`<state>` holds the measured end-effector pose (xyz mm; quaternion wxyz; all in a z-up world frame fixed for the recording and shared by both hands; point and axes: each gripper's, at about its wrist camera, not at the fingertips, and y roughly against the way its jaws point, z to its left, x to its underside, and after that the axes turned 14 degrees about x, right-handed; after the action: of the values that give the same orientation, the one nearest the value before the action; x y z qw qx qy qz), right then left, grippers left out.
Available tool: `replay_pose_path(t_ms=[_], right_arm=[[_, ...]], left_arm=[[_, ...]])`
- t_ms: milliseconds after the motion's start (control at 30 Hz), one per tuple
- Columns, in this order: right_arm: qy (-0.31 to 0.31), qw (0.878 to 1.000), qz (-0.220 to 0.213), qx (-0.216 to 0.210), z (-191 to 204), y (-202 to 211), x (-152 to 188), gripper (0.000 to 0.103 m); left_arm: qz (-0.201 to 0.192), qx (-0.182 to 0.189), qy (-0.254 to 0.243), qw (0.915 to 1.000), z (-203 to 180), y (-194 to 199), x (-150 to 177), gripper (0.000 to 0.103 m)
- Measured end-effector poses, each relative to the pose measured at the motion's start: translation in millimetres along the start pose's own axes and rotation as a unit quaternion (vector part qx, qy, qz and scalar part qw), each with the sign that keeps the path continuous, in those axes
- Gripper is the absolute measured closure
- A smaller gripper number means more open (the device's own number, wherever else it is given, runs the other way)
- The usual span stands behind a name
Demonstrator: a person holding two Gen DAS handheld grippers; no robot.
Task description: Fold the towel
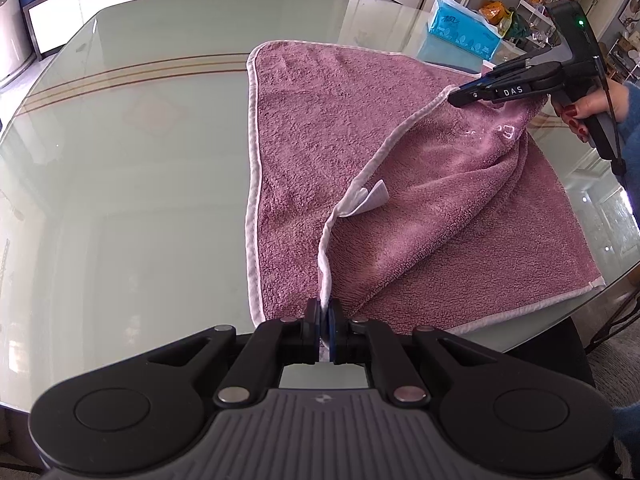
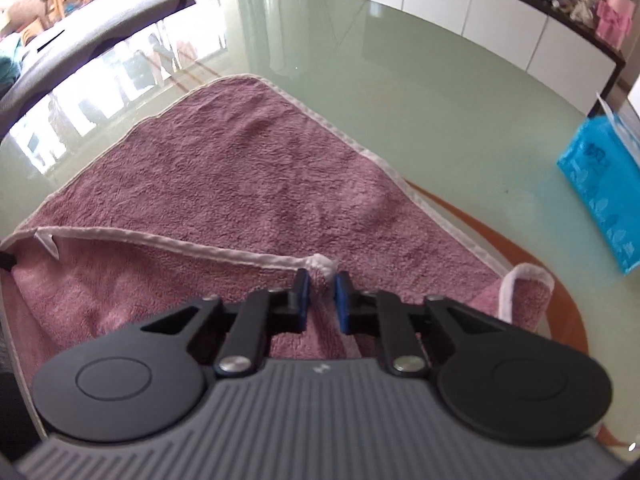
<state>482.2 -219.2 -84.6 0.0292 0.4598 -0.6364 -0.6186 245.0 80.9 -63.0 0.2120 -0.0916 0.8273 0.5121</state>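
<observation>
We see the glass table [image 1: 140, 152] filling both views, with the pink towel [image 1: 320, 128] spread right of centre in the left view. Our left gripper [image 1: 325, 320] is clamped on its white hem at lower centre; our right gripper [image 2: 320, 294] pinches the other lifted corner.

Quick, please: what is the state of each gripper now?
Left gripper: closed on the towel hem.
Right gripper: closed on a towel corner.

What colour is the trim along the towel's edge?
White, bordering the mauve-pink towel; the trim shows best in the left wrist view.
</observation>
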Motion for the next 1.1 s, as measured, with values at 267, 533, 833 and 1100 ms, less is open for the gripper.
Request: replay_pose_path(t_ms=[267,533,833,1100], right_arm=[[0.014,0.995,-0.089,0.030,10,43,-29,0.094],[0.026,0.986,-0.162,0.020,39,55,-97,0.094],[0.051,0.986,-0.156,-0.001,78,10,-149,0.094],[0.061,0.991,-0.119,-0.003,94,-36,-154,0.094]], left_arm=[[-0.002,-0.004,0.003,1.0000,-1,0,1,0.097],[-0.016,0.003,0.022,0.9996,1,12,9,0.096],[-0.026,0.005,0.042,0.9988,10,22,9,0.093],[-0.023,0.013,0.063,0.9976,20,21,12,0.093]])
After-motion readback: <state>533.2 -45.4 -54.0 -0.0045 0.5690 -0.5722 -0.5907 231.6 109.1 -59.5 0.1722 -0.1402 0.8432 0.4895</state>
